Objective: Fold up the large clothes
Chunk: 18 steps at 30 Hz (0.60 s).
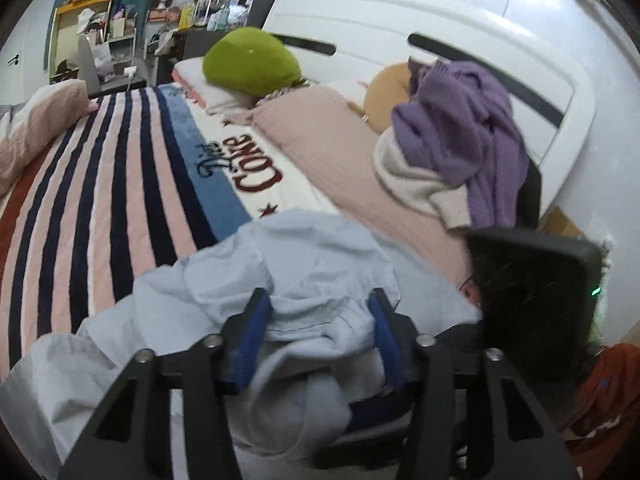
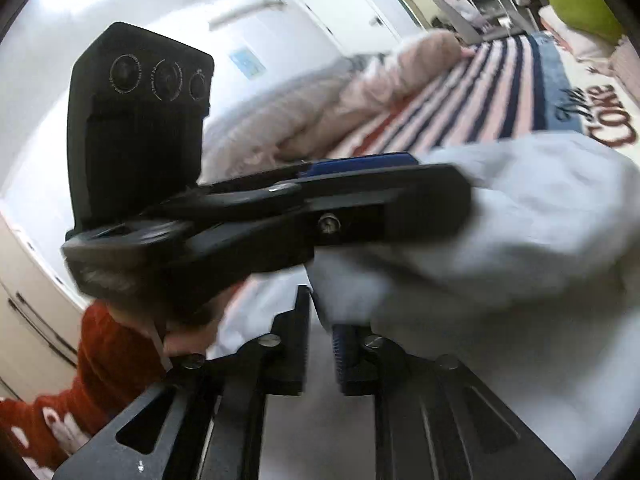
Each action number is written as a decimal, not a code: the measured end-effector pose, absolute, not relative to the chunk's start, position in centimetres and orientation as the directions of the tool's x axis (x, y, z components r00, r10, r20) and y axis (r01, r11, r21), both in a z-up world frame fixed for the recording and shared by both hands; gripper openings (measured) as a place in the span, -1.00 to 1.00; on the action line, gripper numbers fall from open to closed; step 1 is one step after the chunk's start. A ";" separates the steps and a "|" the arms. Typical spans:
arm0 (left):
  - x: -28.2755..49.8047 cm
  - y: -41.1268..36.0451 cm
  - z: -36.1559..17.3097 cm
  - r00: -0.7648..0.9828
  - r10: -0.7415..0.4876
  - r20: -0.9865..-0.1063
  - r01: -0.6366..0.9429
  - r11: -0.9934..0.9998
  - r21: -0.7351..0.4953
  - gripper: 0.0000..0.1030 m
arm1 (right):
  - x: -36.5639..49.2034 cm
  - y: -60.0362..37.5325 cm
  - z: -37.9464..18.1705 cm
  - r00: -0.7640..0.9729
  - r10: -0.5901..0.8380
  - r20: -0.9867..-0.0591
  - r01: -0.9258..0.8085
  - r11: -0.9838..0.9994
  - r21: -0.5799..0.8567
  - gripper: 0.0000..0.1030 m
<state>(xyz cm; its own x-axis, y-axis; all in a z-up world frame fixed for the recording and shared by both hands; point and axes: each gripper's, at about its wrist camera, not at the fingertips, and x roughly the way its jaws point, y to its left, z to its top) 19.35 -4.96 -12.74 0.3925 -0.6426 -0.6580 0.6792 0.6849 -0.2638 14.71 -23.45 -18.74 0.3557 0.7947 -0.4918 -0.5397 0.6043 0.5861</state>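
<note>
left wrist view: showed the left gripper [image 1: 320, 320] spread fairly wide, blue pads [image 1: 250, 340] either side of a bunched fold of the pale blue garment [image 1: 304, 264], cloth heaped between the fingers and spilling over the near edge of the striped blanket [image 1: 100, 184]. could not tell whether the pads truly bit the cloth or merely straddled it.

right wrist view: showed the right gripper [image 2: 320, 336] drawn narrow, nearly shut, with an edge of the same garment [image 2: 500, 240] seemingly caught between its fingers; contact blurred, so taken as likely, not certain. crossed just ahead of it by the left gripper [image 2: 360, 200], side-on and pushed into the cloth.

step judged: early, gathering and lifting the garment off the bed to find its edges; no flat fold visible yet. next move judged to call for parting the two grippers to stretch the cloth open, then laying it flat on the blanket before any crease.

counted: one pale blue garment in hand; two grippers; a waiting heap of a purple knit [image 1: 464, 128] over a cream knit [image 1: 416, 184] by the headboard [image 1: 400, 8]; one green cushion [image 1: 250, 60]; one tan cushion [image 1: 384, 92].
</note>
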 end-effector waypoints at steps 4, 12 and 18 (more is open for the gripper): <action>19.0 -4.6 -13.5 0.385 -0.633 -0.671 0.680 0.687 -0.257 -0.12 | 12.0 -25.6 -17.5 0.309 0.751 -0.584 -0.614 0.626 0.480 0.28; 18.8 -3.3 -13.8 0.397 -0.628 -0.669 0.664 0.700 -0.263 -0.09 | 13.4 -28.0 -14.5 0.554 0.450 -0.701 -0.629 0.777 0.002 0.60; 19.0 -2.7 -13.6 0.405 -0.631 -0.661 0.649 0.708 -0.278 -0.08 | 14.9 -22.6 -16.4 0.577 0.328 -0.748 -0.744 0.590 -0.315 0.64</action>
